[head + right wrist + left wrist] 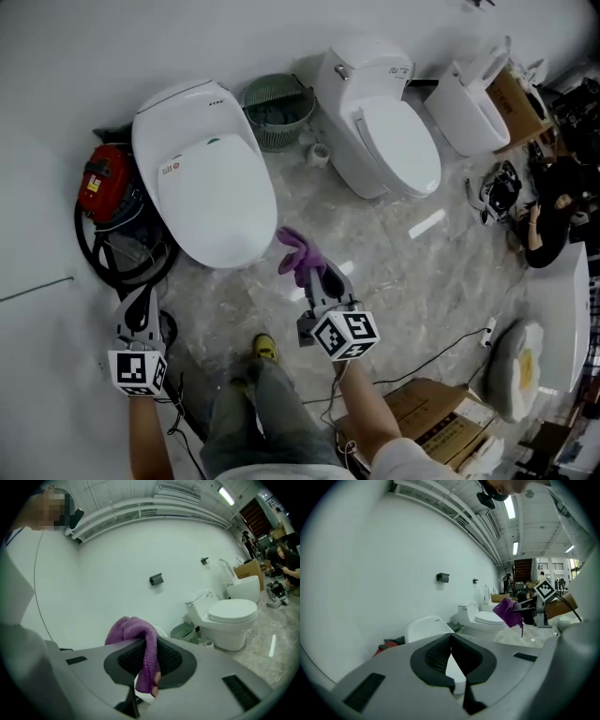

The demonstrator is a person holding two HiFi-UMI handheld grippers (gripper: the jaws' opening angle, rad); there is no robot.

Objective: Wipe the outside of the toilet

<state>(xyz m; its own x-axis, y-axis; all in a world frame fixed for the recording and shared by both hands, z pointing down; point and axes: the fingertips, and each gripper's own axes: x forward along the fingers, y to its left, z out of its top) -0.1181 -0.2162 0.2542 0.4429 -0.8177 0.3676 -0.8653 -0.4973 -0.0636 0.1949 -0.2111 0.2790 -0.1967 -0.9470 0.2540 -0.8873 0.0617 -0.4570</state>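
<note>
Grey marbled floor (403, 267) below a plain white wall in the head view. At upper left, the toilet (202, 178), white, lid down. Right of it a green basket (278, 111), then a second toilet (380, 127), then a third toilet (469, 108) toward the upper right corner. Left of the toilet, a red machine (103, 183) ringed by black hose. At lower left, the left gripper (141, 305), well apart from the toilet's bowl. At centre, the right gripper (322, 281) with a purple cloth (300, 253) bunched at its tip, just beside the toilet's front rim; contact not clear. At lower right, a cardboard box (422, 412).

White wall and lit ceiling in the left gripper view. Left gripper (451, 638) with fingers (433, 656) pressed together at the tips, nothing held. Beyond them, at centre, the toilet (425, 627); to the right, the cloth (507, 611) hanging from the right gripper.

Same wall in the right gripper view, with a small black fixture (156, 579) at centre. Right gripper (149, 660) with fingers (129, 660) clamped on the cloth (138, 637), folds draped over and down between them. At right, the second toilet (229, 618) and the basket (183, 632).
</note>
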